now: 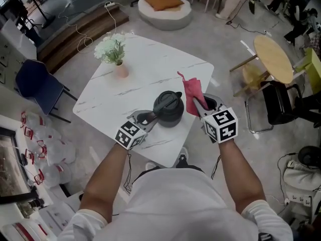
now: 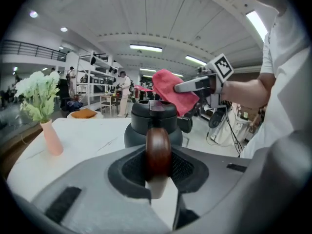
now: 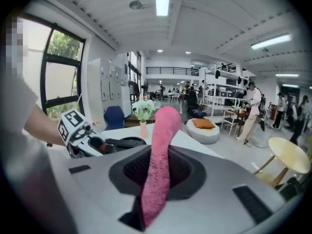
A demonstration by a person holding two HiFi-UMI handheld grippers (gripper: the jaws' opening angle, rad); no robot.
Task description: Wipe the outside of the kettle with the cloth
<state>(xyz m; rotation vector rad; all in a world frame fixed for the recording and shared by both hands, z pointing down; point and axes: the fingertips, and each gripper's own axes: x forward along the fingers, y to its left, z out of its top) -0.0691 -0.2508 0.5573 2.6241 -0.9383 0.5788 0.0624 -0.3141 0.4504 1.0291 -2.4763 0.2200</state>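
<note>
The bottom half of the kettle (image 2: 153, 126) was hidden behind the left gripper's (image 2: 158, 167) own grey body in the left gripper view, so only the dark lid and shoulders showed. In the right gripper view the kettle was almost all hidden behind the left gripper, and only a thin dark edge of the lid peeked out. From the head view the marker cubes covered most of both grippers, and the jaws were hard to see there. The low end of the pink cloth (image 3: 160, 152) dropped into the gap of the right gripper (image 3: 157, 184) and went out of sight. It was hard to tell if the cloth touched the kettle or just hung close to it. The left gripper's jaws were partly closed and pinched the kettle's brown wooden handle (image 2: 158, 152) from both sides, with the kettle's body just ahead of them on the white table (image 1: 150, 72). The right gripper's jaws were squeezed on the cloth, which stood up out of them and flopped over. The kettle sat just to the left of the right gripper. A pink vase (image 1: 121, 70) of white flowers stood farther ahead of the left gripper, well apart from it.
</note>
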